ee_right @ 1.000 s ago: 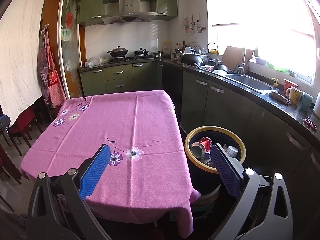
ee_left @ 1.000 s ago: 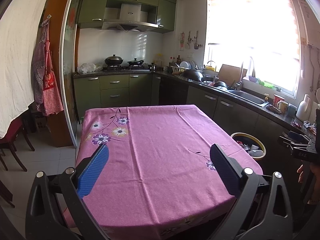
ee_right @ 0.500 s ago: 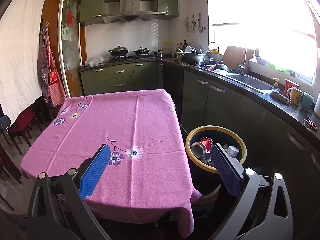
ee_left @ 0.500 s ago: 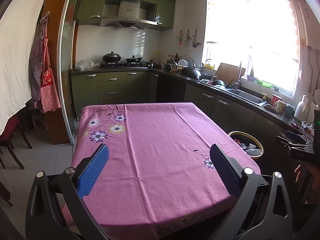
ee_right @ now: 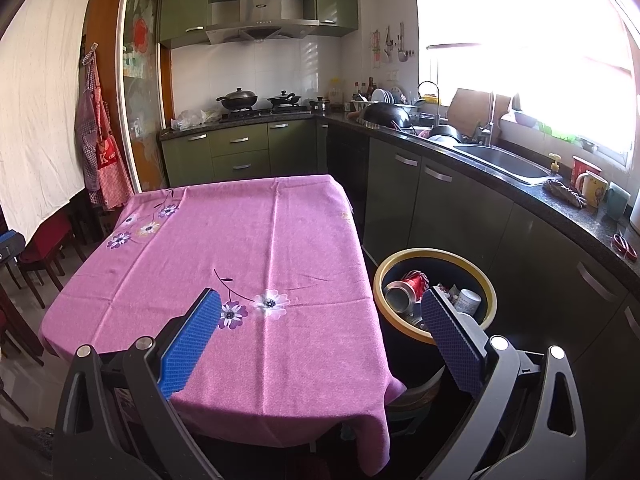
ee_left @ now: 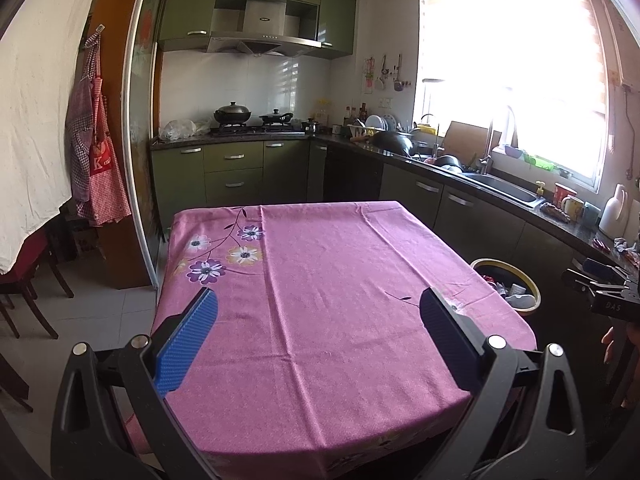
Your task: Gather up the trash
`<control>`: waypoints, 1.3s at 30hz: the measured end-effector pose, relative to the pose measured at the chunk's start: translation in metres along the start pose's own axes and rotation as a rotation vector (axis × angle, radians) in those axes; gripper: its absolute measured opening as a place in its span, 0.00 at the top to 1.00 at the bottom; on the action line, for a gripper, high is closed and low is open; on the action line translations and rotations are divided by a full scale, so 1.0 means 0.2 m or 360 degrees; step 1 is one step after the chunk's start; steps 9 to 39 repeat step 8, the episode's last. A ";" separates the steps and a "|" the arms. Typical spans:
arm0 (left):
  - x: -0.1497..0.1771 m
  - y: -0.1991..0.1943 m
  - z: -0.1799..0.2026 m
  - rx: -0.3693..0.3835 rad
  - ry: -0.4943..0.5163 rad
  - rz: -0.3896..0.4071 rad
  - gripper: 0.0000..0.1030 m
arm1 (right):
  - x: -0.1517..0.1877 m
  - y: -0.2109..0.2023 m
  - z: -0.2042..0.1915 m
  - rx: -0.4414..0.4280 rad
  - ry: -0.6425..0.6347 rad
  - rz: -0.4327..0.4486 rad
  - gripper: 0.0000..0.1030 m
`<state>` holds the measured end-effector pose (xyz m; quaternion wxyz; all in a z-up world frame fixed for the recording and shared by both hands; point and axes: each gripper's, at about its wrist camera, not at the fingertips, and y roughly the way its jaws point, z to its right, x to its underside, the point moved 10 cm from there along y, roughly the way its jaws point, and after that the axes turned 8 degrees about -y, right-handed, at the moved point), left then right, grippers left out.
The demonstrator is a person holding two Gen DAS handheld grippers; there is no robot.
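A dark bin with a yellow rim stands on the floor right of the table; inside lie a crushed red can, a white cup and other trash. The same bin shows past the table's right edge in the left wrist view. My right gripper hangs open and holds nothing above the table's near right corner, its right finger over the bin's near rim. My left gripper is open with nothing in it over the near part of the pink flowered tablecloth. No trash shows on the cloth.
Green cabinets and a dark counter with sink, mugs and dishes run along the right, close behind the bin. Dark wooden chairs stand at the left. A hand holding the other gripper shows at the right edge of the left wrist view.
The left wrist view has drifted back and slightly left, so the table sits a little farther right and the bin looks smaller. The right wrist view has barely shifted. Both grippers stay open.
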<state>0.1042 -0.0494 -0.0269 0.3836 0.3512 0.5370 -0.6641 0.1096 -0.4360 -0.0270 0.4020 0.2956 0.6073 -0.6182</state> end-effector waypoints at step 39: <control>0.03 0.20 -0.05 -0.0041 0.0024 -0.0152 0.06 | -0.03 0.14 -0.06 -0.0034 -0.0061 -0.0030 0.04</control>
